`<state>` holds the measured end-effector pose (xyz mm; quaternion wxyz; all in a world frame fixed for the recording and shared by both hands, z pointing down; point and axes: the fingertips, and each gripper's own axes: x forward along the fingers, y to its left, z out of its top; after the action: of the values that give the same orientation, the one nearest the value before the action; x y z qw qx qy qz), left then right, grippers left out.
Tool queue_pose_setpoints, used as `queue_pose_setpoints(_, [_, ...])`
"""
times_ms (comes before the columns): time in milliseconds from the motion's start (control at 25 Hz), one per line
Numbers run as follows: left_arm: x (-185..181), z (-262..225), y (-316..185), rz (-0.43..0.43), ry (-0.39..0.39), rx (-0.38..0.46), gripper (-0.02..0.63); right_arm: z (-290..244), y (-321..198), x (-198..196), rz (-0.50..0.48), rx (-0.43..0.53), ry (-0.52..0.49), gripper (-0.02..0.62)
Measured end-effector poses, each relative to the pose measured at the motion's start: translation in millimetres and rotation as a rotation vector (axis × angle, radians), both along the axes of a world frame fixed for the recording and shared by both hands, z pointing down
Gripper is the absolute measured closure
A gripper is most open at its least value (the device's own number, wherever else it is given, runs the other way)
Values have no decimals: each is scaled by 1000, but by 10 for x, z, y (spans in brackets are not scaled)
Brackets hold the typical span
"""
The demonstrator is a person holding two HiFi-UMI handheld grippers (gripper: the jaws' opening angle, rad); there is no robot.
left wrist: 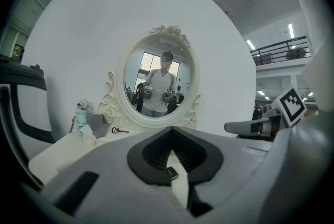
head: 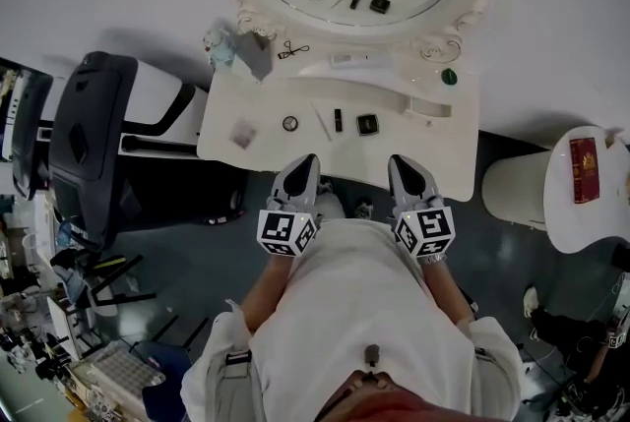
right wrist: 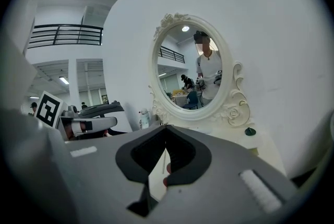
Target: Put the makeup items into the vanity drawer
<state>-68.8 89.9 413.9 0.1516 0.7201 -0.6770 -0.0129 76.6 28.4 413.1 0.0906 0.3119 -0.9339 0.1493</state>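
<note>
- Now both hands hover at the front edge of the desk (head: 433,147), with the left tongs (head: 307,161) and right tongs (head: 400,162) both pressed together and empty.
- Makeup lies loose on the desk just ahead: a compact (head: 367,124), a lipstick (head: 338,120), a thin pencil (head: 322,122) and a round pot (head: 289,123).
- No drawer shows; it likely sits under the front edge.
- Risk: closed tips would push these small, flat pieces off the edge instead of gripping them, and the pencil may roll.

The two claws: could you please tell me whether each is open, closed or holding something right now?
Left claw: closed, holding nothing.
Right claw: closed, holding nothing.
</note>
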Motion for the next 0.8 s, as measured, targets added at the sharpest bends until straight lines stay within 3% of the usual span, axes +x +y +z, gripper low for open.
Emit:
queue_pose_setpoints(320, [-473, 189, -291, -46, -39, -50, 600, -64, -207, -319, 24, 12, 15, 588])
queue_pose_setpoints(640, [-798, 331, -820, 13, -70, -62, 600, -88, -469, -532, 110, 0, 73, 588])
queue_pose_setpoints(800, [-998, 648, -918, 39, -92, -129, 577, -58, -471, -803, 95, 6, 79, 588])
